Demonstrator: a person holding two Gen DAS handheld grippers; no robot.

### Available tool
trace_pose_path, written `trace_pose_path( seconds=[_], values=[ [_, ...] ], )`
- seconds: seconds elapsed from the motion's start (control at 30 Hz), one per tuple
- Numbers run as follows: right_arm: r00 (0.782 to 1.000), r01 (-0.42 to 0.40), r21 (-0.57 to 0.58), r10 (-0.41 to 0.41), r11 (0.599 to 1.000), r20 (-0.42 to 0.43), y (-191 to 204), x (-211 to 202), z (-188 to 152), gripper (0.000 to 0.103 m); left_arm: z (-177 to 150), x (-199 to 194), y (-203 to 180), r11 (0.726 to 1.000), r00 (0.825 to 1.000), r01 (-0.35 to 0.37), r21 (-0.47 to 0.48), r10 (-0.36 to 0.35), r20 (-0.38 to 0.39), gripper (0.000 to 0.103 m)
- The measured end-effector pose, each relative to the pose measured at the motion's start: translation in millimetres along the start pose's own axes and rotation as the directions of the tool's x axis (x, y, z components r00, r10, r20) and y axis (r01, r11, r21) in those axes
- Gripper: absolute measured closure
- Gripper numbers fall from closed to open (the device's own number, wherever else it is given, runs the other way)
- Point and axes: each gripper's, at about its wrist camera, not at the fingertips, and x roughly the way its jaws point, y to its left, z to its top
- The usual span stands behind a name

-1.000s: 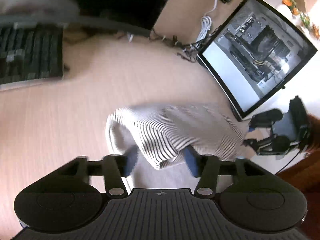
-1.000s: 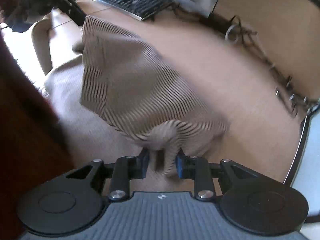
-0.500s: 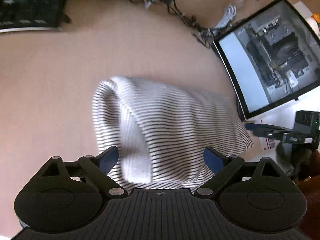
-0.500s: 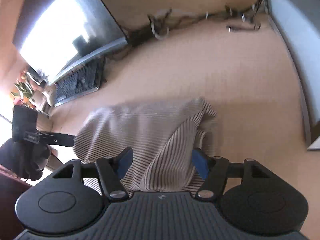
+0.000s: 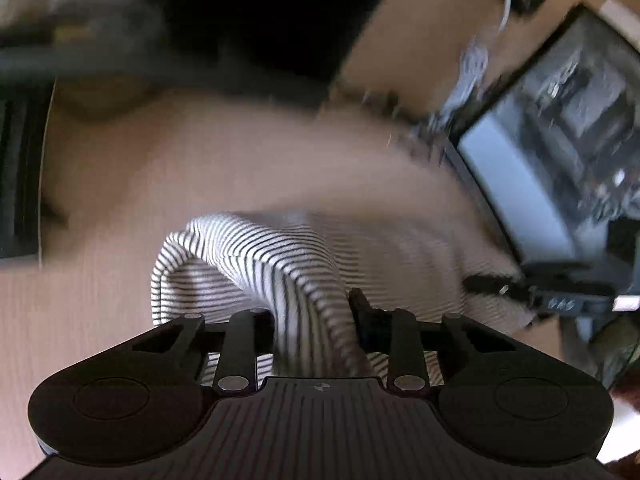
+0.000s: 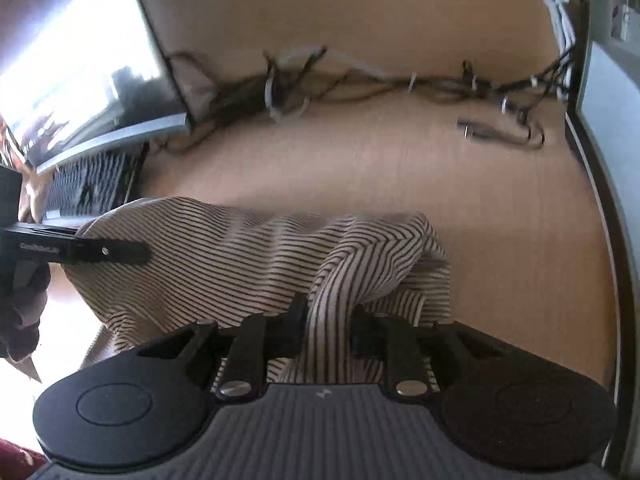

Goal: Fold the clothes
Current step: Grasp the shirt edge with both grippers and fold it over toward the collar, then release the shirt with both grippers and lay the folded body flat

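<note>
A white garment with thin dark stripes lies bunched on the wooden desk. My left gripper is at its near edge, jaws closing, with a raised fold of the cloth pinched between the pads. In the right wrist view the same garment spreads to the left. There my right gripper is also closing, and a gathered ridge of striped cloth fills the gap between its fingers. The left gripper's dark finger shows over the garment's far left side.
A keyboard and a bright monitor stand at the desk's left. Tangled cables run along the back wall. A computer case with a glass panel bounds the right side. Bare desk lies beyond the garment.
Both grippers let go of the garment, stood wide open over it half a second ago, and now have closed on new folds at its near edge. The right wrist rolled.
</note>
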Motion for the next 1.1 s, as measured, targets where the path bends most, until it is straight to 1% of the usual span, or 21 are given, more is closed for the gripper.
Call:
trace_pose_path(
  seconds=[0.03, 0.1, 0.2, 0.3, 0.37, 0.43, 0.5, 0.63, 0.67, 0.73, 0.77, 0.8, 0.83, 0.87, 0.9, 0.93, 0.97, 1.0, 1.07, 1.1],
  values=[
    [1.000, -0.007, -0.009, 0.007, 1.000, 0.013, -1, -4, 4, 0.084, 3, -6, -5, 1.000, 1.000, 0.004, 0.017, -0.004, 0.018, 0.073],
    [0.999, -0.025, -0.025, 0.026, 0.999, 0.031, 0, -12, 5, 0.084, 1, -17, -13, 0.999, 0.999, 0.012, 0.035, -0.013, 0.030, 0.073],
    [0.998, -0.051, -0.032, 0.052, 0.998, 0.040, -1, -24, -2, 0.084, -15, -30, -22, 0.999, 1.000, 0.020, 0.046, -0.021, 0.022, 0.073],
    [0.997, -0.064, -0.030, 0.065, 0.998, 0.036, -2, -30, -10, 0.084, -35, -33, -27, 0.999, 1.000, 0.021, 0.031, -0.021, 0.008, 0.073],
    [0.998, -0.061, -0.008, 0.061, 0.998, 0.024, -6, -24, -14, 0.084, -48, -27, -23, 1.000, 1.000, 0.002, 0.012, -0.002, -0.013, 0.073],
    [0.999, -0.050, -0.007, 0.050, 0.999, -0.012, -8, -11, -22, 0.084, -58, -15, -16, 0.999, 0.999, -0.028, -0.020, 0.027, -0.041, 0.073],
    [0.999, -0.017, -0.030, 0.016, 0.999, -0.048, -9, 3, -33, 0.083, -66, -6, -8, 0.997, 0.997, -0.046, -0.064, 0.042, -0.065, 0.073],
    [0.999, -0.008, -0.040, 0.006, 0.999, -0.045, -12, 7, -39, 0.082, -77, -4, -6, 0.995, 0.996, -0.039, -0.087, 0.032, -0.081, 0.073],
    [0.999, -0.006, -0.039, 0.004, 0.999, -0.047, -13, 6, -39, 0.080, -80, -3, -5, 0.995, 0.996, -0.038, -0.093, 0.030, -0.085, 0.073],
    [0.999, 0.010, -0.065, -0.013, 0.998, -0.046, -8, 9, -39, 0.078, -85, -3, -6, 0.996, 0.994, -0.050, -0.074, 0.042, -0.105, 0.070],
    [0.998, 0.027, -0.081, -0.031, 0.996, -0.048, -5, 7, -39, 0.071, -86, -4, -8, 0.996, 0.992, -0.059, -0.063, 0.052, -0.112, 0.065],
    [0.998, 0.044, -0.096, -0.049, 0.994, -0.049, -2, 6, -38, 0.064, -86, -8, -9, 0.996, 0.991, -0.072, -0.050, 0.065, -0.115, 0.062],
    [0.996, 0.064, -0.111, -0.070, 0.992, -0.049, 0, 4, -36, 0.059, -86, -16, -10, 0.995, 0.990, -0.092, -0.036, 0.087, -0.112, 0.055],
    [0.995, 0.080, -0.122, -0.086, 0.989, -0.045, 1, 1, -36, 0.051, -85, -27, -10, 0.994, 0.990, -0.107, -0.026, 0.104, -0.094, 0.050],
    [0.995, 0.095, -0.135, -0.099, 0.986, -0.025, 2, -6, -36, 0.045, -84, -39, -12, 0.993, 0.990, -0.120, -0.019, 0.118, -0.071, 0.048],
    [0.994, 0.109, -0.148, -0.111, 0.983, -0.003, 3, -13, -36, 0.043, -83, -50, -13, 0.991, 0.990, -0.132, -0.013, 0.131, -0.048, 0.043],
    [0.994, 0.113, -0.149, -0.111, 0.982, 0.021, 3, -19, -33, 0.039, -81, -60, -15, 0.992, 0.993, -0.121, -0.019, 0.121, -0.019, 0.035],
    [0.993, 0.116, -0.150, -0.110, 0.982, 0.046, 3, -25, -31, 0.032, -78, -69, -16, 0.995, 0.995, -0.098, -0.031, 0.099, 0.015, 0.031],
    [0.991, 0.106, -0.137, -0.094, 0.985, 0.094, 5, -36, -24, 0.023, -72, -88, -20, 0.997, 0.995, -0.052, -0.053, 0.056, 0.082, 0.019],
    [0.991, 0.087, -0.136, -0.072, 0.987, 0.111, 7, -38, -20, 0.020, -69, -90, -22, 0.998, 0.994, -0.009, -0.068, 0.016, 0.105, 0.016]
  ],
)
